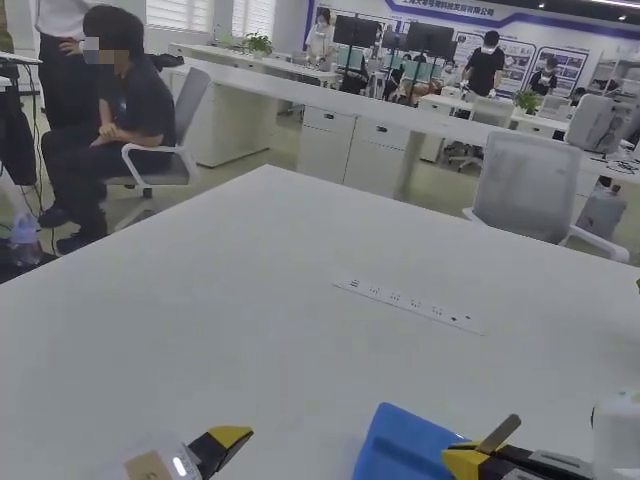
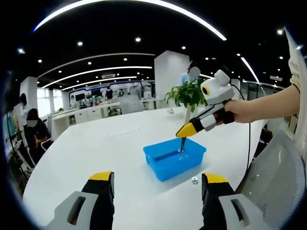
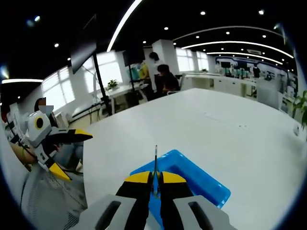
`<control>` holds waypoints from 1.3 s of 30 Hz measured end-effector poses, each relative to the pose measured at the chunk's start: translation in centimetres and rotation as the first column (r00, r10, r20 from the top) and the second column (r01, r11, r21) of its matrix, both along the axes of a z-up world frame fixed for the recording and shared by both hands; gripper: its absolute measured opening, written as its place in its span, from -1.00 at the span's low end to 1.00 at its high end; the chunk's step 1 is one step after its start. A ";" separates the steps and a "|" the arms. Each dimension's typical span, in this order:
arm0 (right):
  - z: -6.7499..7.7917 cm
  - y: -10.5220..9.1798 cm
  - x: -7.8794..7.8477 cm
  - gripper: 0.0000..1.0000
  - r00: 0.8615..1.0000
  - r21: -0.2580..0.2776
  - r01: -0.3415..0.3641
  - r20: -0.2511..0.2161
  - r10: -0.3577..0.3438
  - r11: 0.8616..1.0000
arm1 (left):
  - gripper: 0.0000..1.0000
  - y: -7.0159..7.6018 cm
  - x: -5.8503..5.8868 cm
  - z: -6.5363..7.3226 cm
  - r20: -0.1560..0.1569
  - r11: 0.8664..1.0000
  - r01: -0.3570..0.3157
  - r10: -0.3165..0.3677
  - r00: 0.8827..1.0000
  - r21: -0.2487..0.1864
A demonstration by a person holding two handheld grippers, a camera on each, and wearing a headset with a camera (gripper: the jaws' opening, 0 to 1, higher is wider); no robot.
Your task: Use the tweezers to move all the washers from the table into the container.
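Nearest the lens, the left gripper (image 2: pixel 157 178) rises from the bottom of its own view, its yellow-tipped jaws spread wide with nothing between them. The right gripper (image 3: pixel 156 178) has its jaws pinched together on the tweezers (image 3: pixel 155 160), which stick straight out ahead of it. Under both stretches the wide white table (image 1: pixel 230 300). On it stands the blue container (image 2: pixel 184 166), a shallow open box. In the left gripper view a hand (image 2: pixel 236 110) holds the right gripper tilted down over the container, and the tweezers' tip reaches inside, close to a couple of pale rings (image 2: pixel 184 155) on its floor; whether the tip touches them I cannot tell. One washer (image 2: pixel 194 180) lies on the table just beside the container, on the side facing the left gripper, not touching the wall.
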State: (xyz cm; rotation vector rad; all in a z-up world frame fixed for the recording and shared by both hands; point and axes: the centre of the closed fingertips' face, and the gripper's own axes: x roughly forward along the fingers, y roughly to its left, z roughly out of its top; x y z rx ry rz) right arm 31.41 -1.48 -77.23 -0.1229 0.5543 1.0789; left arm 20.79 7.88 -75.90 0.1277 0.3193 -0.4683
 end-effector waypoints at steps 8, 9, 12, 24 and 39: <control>-0.9 0.0 0.8 -0.94 1.000 -0.015 0.008 -0.016 -0.008 1.000 | 0.49 0.0 0.0 0.0 -0.001 1.000 0.003 -0.003 1.000 -0.001; -1.0 0.0 0.9 -0.94 1.000 -0.016 0.009 -0.017 -0.010 1.000 | 0.49 0.0 0.0 0.0 -0.001 1.000 0.003 -0.003 1.000 -0.001; -1.3 -0.1 1.3 -0.94 1.000 -0.023 0.017 -0.021 -0.018 1.000 | 0.49 -0.1 0.0 0.0 -0.002 1.000 0.004 -0.004 1.000 0.000; -3.0 0.1 2.5 -0.94 0.999 -0.066 0.018 -0.040 -0.021 0.998 | 0.49 0.0 0.0 -0.1 -0.005 1.000 0.003 -0.003 1.000 0.002; -5.1 -0.1 3.4 -0.93 0.996 -0.093 0.034 -0.084 -0.042 0.995 | 0.48 -0.1 0.0 -0.2 -0.011 1.000 0.007 -0.007 1.000 0.004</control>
